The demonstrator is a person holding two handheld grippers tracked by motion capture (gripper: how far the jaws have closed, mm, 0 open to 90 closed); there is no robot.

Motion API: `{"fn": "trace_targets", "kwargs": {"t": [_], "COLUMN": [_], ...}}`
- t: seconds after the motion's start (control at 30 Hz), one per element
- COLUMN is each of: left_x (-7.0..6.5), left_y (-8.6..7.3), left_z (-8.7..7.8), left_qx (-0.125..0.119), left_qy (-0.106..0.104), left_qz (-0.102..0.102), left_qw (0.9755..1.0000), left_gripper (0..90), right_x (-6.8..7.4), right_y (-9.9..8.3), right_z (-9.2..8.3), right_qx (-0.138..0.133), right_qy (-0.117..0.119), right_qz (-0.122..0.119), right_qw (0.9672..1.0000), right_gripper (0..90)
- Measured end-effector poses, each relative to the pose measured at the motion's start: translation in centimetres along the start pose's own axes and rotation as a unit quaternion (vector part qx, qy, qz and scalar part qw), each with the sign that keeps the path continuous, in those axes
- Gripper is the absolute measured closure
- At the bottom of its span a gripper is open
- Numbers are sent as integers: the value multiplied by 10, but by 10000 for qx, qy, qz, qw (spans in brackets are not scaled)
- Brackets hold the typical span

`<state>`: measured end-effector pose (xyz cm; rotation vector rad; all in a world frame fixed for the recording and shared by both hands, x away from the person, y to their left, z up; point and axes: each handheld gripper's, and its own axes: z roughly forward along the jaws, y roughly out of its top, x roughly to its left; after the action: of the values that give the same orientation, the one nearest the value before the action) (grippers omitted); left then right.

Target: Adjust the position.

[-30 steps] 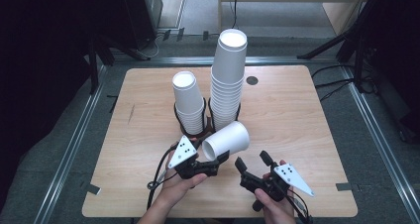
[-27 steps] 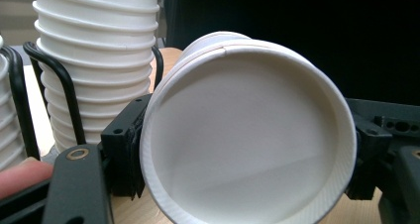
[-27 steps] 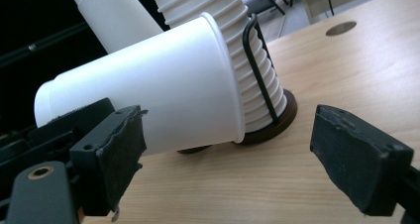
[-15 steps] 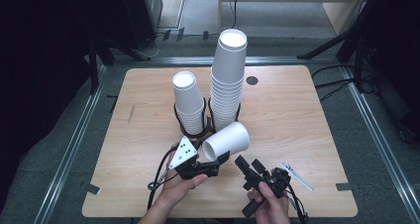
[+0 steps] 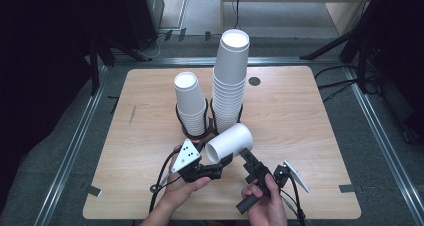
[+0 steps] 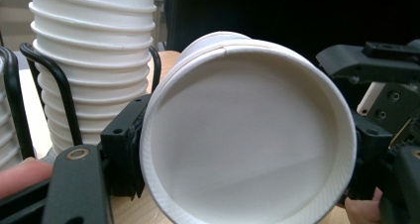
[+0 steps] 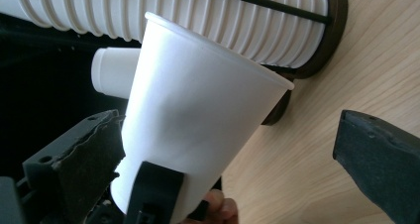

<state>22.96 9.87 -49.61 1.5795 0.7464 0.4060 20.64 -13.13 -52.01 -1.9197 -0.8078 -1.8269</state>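
Fingers of the left gripper (image 5: pixel 218 167) are clamped on the rim of a single white paper cup (image 5: pixel 230 142), one pad (image 6: pixel 121 149) against its outer wall, and they hold it on its side above the counter (image 5: pixel 300 116), just in front of the two stacks. The right gripper (image 5: pixel 248 158) has just been opening its fingers (image 7: pixel 379 159); they now stand wide apart on either side of the cup's wall, beside it but not pressing on it. Judging by this, one cup is free of the stacks and carried by the left hand alone, while placing it is not yet done. The tall stack (image 5: pixel 230 81) and the short stack (image 5: pixel 189 103) stand upright in their black wire holders (image 5: pixel 192 131) just beyond the cup, near it but not touching.
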Motion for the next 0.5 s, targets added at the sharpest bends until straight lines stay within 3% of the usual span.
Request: {"fn": "trace_targets", "kwargs": {"t": [0.23, 0.5], "left_x": [-2, -5], "left_y": [-2, -6], "left_z": [1, 3], "left_qx": [-65, -301], "left_qy": [-10, -35], "left_qz": [45, 186], "left_qw": [10000, 9994], "left_gripper": [235, 235], "right_x": [3, 7], "right_y": [0, 0], "right_z": [5, 8], "right_qx": [-85, -123], "right_qy": [63, 138], "right_qz": [440, 576], "right_qw": [9990, 9982], "right_gripper": [0, 0]}}
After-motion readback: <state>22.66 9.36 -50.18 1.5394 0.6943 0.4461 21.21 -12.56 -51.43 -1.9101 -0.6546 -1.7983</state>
